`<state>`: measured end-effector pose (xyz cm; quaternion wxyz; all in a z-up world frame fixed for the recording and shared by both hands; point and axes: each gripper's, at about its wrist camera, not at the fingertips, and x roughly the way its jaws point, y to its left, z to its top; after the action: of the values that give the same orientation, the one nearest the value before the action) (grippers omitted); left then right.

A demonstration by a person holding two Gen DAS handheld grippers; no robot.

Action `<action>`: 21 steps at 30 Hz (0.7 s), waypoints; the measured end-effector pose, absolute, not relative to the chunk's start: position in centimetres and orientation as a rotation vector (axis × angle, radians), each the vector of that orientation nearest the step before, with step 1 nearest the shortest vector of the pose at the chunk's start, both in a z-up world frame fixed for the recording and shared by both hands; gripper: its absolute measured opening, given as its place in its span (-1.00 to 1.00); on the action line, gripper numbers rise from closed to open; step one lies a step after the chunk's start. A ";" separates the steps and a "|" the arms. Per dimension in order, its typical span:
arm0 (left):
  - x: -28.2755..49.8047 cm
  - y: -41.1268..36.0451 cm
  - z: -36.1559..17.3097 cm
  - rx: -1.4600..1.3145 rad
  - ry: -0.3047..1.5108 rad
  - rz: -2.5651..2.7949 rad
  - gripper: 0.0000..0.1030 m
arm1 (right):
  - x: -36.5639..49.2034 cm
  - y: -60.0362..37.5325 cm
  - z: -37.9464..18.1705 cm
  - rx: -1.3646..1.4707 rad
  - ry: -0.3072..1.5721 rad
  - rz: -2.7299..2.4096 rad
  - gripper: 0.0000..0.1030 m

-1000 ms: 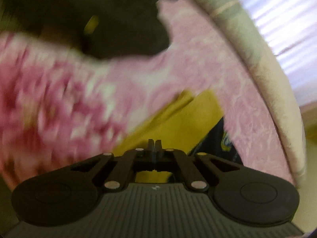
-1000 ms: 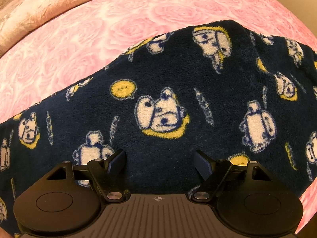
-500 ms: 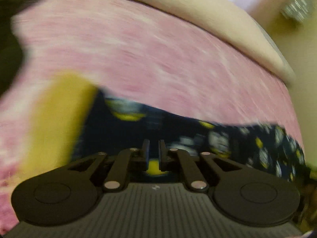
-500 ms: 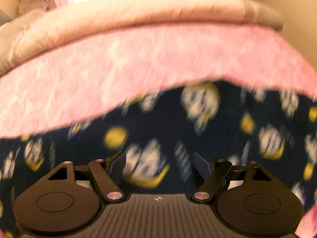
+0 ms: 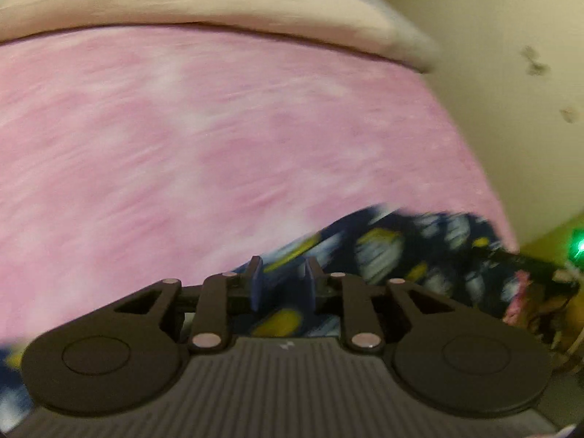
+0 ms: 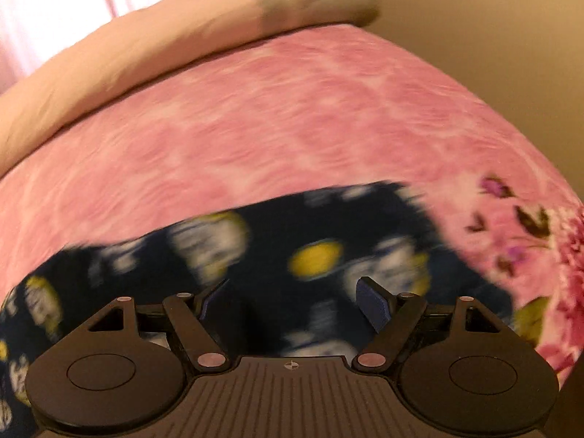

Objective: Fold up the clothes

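Left wrist, hidden: motion blur smears the whole view; the print on the garment cannot be made out, and its lower part is cut off behind the left claw. The dark clutter at the right edge is too blurred to identify.
Left wrist, garment: navy fleece with white and yellow patches, lying on the pink bedspread, reaching from under the claw toward the bed's right edge.
Left wrist, claw: jaws part-way apart with a narrow gap; the fleece shows through the gap, nothing gripped.
Left wrist, surroundings: a beige duvet lies along the far side of the bed.

Right wrist, hidden: blur again; the white figures on the garment are smudged, and its near edge is hidden by the right claw.
Right wrist, garment: the navy fleece spreads across the near part of the bedspread, from the left edge to a corner near the bedspread's flower print.
Right wrist, claw: jaws spread wide, nothing between them, above the fleece.
Right wrist, surroundings: the duvet lies across the far end.
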<state>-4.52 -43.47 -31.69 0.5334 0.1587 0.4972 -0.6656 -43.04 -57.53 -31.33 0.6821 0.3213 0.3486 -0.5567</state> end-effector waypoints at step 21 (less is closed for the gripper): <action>-16.2 -48.2 -36.7 0.592 1.072 -1.580 -0.77 | -48.1 -63.0 -34.2 0.633 0.742 -1.213 0.52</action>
<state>-16.24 -48.22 -36.72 0.5408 0.2492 0.4510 -0.6649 -48.05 -63.03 -34.25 0.7121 0.2853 0.3348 -0.5472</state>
